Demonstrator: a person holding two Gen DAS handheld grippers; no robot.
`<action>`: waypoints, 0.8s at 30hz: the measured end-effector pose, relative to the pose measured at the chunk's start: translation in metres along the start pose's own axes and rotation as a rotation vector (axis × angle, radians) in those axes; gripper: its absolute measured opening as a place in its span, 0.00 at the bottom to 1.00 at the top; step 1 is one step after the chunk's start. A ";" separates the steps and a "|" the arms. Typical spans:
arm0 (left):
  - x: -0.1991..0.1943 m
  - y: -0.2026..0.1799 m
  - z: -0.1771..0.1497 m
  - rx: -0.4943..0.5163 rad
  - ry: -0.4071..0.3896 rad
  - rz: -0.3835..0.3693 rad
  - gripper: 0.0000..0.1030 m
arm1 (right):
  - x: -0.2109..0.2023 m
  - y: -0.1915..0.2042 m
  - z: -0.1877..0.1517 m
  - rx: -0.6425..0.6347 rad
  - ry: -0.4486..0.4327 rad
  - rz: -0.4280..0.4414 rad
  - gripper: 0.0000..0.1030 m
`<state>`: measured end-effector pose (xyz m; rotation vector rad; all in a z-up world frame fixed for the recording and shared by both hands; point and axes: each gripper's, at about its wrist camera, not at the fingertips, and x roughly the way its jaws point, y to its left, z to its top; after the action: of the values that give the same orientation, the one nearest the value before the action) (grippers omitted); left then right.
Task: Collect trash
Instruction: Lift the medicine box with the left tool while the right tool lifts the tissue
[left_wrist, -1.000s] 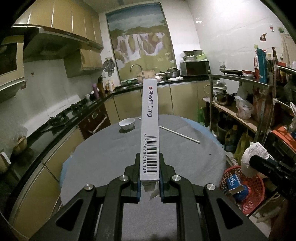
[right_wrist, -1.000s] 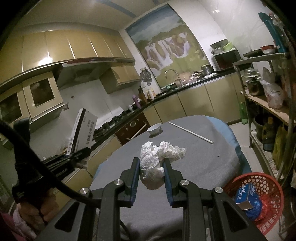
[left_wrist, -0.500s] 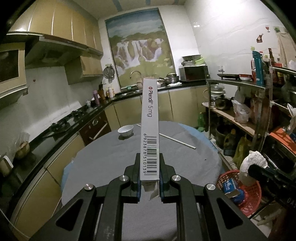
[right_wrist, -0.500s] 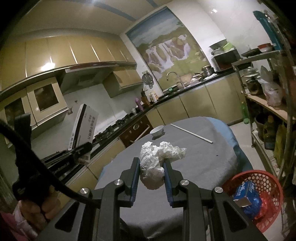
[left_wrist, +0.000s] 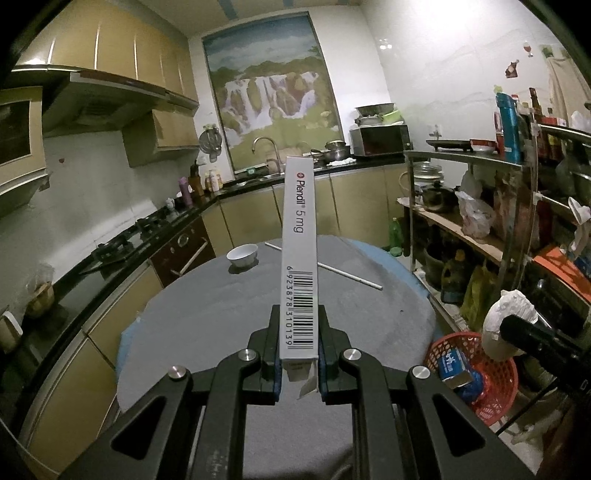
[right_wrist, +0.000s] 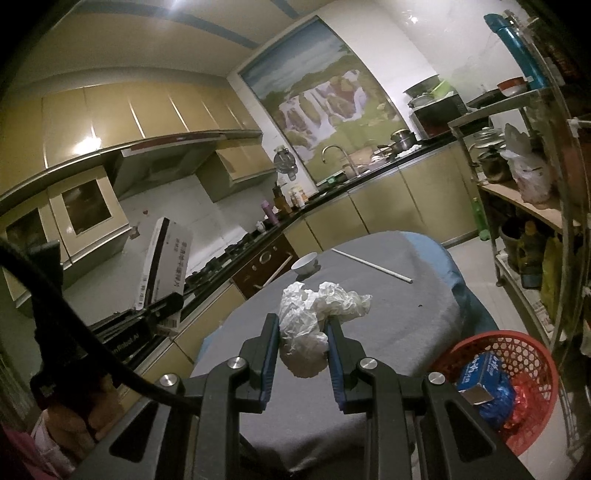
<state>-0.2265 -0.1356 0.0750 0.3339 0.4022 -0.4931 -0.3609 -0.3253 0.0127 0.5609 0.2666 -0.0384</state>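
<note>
Trash here is two pieces, each held in the air above the round grey-covered table (left_wrist: 221, 317). On the left, a slim white medicine carton (left_wrist: 299, 258) marked "Plendil 5 mg", with a barcode down its face, stands upright in the left gripper (left_wrist: 298, 350), whose fingers are pressed flat against its lower sides; a loose flap hangs at its bottom end. To the right, a crumpled white tissue wad (right_wrist: 314, 325) bulges between the fingers of the right gripper (right_wrist: 302, 354), closed part-way around it. The tabletop holds only a white bowl (left_wrist: 242, 254) and a thin white stick (left_wrist: 332, 267) near the far edge. Just off the table's right rim, low down, sits a red mesh basket (right_wrist: 517, 347) holding a blue box (right_wrist: 480, 373) and what may be wrappers.
</note>
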 end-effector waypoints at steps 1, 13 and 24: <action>0.001 0.000 0.000 0.000 0.003 -0.002 0.15 | 0.000 0.001 0.000 0.000 0.002 -0.001 0.26; 0.008 -0.002 0.001 0.005 0.023 -0.013 0.15 | 0.000 0.001 0.001 0.006 0.002 -0.013 0.26; 0.010 -0.007 0.000 0.025 0.025 -0.023 0.15 | -0.004 -0.003 0.000 0.023 -0.004 -0.027 0.26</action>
<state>-0.2226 -0.1453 0.0688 0.3602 0.4246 -0.5173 -0.3648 -0.3276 0.0119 0.5802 0.2704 -0.0687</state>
